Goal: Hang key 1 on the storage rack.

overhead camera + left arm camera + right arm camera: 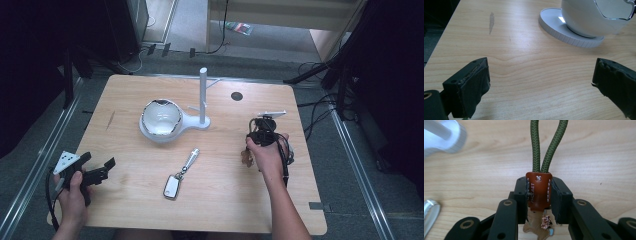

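At seven o'clock the left hand-held gripper (97, 166) rests with jaws spread wide; at three o'clock the right hand-held gripper (263, 131) is clamped tight, forearm reaching forward.

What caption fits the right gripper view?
Right tool pinching a brown leather tab with a green cord loop over the wooden table.

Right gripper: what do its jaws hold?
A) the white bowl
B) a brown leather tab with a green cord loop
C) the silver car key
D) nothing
B: in the right gripper view the right gripper is shut on the brown leather tab, with the green cord loop rising from it.
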Demonstrator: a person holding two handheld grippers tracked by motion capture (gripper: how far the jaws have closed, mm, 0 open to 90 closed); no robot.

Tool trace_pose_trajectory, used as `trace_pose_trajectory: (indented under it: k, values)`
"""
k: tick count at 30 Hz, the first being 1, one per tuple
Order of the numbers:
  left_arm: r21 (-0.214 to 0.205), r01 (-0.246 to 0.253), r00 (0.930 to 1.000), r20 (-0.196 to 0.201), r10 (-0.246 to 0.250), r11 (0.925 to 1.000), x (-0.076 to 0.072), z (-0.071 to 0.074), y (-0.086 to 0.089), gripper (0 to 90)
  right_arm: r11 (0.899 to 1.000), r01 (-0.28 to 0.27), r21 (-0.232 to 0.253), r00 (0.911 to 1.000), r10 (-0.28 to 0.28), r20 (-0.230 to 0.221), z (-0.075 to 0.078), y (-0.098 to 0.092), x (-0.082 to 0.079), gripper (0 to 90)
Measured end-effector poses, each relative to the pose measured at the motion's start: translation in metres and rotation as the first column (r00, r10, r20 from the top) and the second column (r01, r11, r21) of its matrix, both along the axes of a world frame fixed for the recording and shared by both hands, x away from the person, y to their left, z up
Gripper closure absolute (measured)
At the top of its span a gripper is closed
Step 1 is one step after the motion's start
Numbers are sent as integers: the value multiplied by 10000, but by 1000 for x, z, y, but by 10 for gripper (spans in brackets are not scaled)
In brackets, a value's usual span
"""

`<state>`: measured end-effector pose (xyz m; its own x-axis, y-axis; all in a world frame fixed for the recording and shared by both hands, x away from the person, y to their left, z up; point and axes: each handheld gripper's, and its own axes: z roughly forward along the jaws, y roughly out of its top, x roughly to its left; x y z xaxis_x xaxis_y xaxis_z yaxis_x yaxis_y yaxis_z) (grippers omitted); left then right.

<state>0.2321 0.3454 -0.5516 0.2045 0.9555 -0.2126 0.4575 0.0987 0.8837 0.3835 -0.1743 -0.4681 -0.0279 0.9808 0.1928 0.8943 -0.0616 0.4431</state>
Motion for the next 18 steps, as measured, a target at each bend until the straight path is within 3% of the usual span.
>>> trace_pose_trajectory:
  k: [2,3,7,8,10,12,13,14,15,16,17,18]
  values:
    - [3,3,10000,0,-3,10000,0,0,0,17,9999,-37,106,9986,32,524,7,-1,-4,702]
    - [1,4,10000,0,-4,10000,0,0,0,17,9999,-37,106,9986,32,524,7,-1,-4,702]
    - [-3,0,10000,5,0,10000,0,0,0,17,9998,-159,103,9894,143,1443,17,-1,-10,702]
    - [0,1,10000,9,-1,10000,0,0,0,17,9996,-194,191,9801,152,1977,22,-1,-12,702]
    - [1,1,10000,8,-1,10000,0,0,0,17,9995,-231,220,9775,180,2102,24,-2,-12,702]
    - [-4,2,10000,8,-2,10000,0,0,0,17,9989,-332,322,9667,239,2547,28,0,-14,702]
    - [-4,3,10000,7,-3,10000,0,0,0,17,9982,-484,342,9551,362,2941,32,2,-15,702]
    - [-5,12,10000,-8,-12,10000,0,0,0,17,9982,-484,342,9551,362,2941,32,2,-15,702]
    - [-1,14,10000,-11,-14,10000,0,0,0,17,9980,-551,307,9497,429,3102,34,3,-16,702]
    - [-3,15,10000,-11,-16,10000,0,0,0,17,9978,-628,222,9377,513,3435,38,6,-17,702]
    - [-6,16,10000,-14,-16,10000,0,0,0,17,9978,-628,222,9377,513,3435,38,6,-17,702]
    - [-16,16,10000,-6,-16,10000,0,0,0,17,9972,-710,215,9312,585,3597,39,7,-18,702]
